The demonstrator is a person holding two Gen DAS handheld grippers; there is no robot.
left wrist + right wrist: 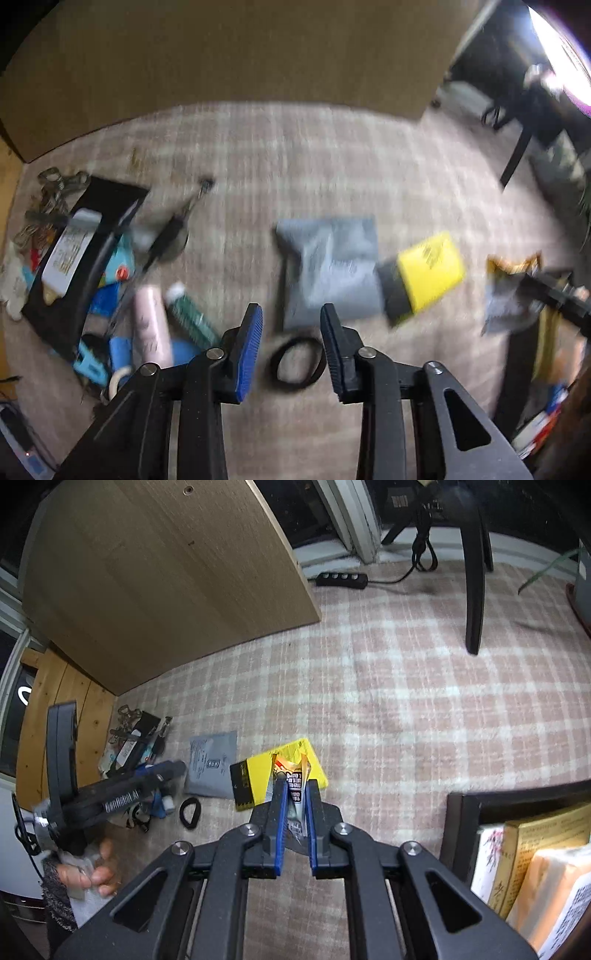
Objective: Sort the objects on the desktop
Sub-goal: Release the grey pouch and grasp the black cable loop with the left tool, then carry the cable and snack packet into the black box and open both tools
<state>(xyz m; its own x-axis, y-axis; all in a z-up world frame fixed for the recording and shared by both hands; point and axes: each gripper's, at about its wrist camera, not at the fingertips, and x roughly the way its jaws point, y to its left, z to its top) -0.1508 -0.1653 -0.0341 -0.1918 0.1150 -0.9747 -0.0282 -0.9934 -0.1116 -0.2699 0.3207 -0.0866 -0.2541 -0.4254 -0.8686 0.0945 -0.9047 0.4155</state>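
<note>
My left gripper (291,314) is open and empty above the checked rug, just short of a black hair band (295,363) and a grey pouch (330,267). A yellow and black box (430,275) lies right of the pouch. My right gripper (294,784) is shut on a small snack packet (293,775) and holds it above the yellow box (258,775). In the left wrist view the packet (511,295) shows at the right edge. A pile of small items lies at the left: a pink tube (151,325), a green tube (192,317), keys (55,184).
A black bin (461,812) with books (535,867) stands at the right. A black tray (81,258) holds items at the left. A wooden board (166,572) stands behind. A chair leg (474,590) and a power strip (341,579) lie further back.
</note>
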